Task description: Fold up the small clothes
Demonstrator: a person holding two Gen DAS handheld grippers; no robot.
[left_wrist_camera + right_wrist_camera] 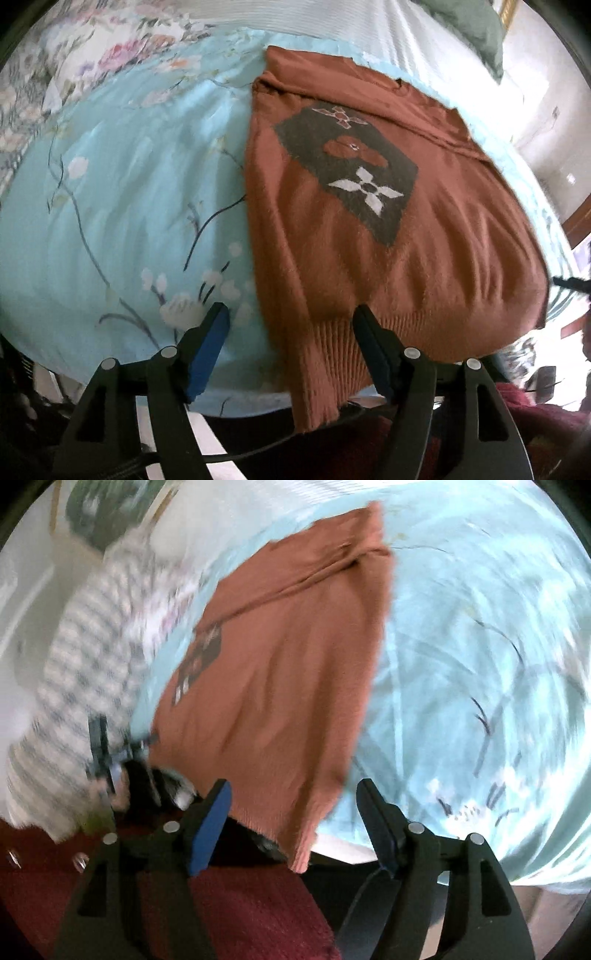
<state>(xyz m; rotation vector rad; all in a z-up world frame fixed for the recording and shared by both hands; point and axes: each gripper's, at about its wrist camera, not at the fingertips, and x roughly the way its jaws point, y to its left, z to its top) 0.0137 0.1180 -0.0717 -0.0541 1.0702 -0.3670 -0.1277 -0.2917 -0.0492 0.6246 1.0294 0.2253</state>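
Observation:
A rust-brown knitted sweater (pixel 369 240) with a dark patch of flower motifs lies flat on a light blue flowered bedsheet (pixel 110 203). Its ribbed hem hangs over the near edge of the bed. My left gripper (pixel 291 312) is open, with the hem's left corner lying loose between its blue-padded fingers. In the right wrist view the sweater (pixel 280 672) is blurred. My right gripper (pixel 294 786) is open too, and the hem's right corner hangs between its jaws without the pads pressing on it.
A flowered quilt (pixel 74 55) and a green pillow (pixel 476 29) lie at the back of the bed. A striped sleeve (pixel 81 664) shows to the left in the right wrist view. Dark red fabric (pixel 240 904) lies below the bed's edge.

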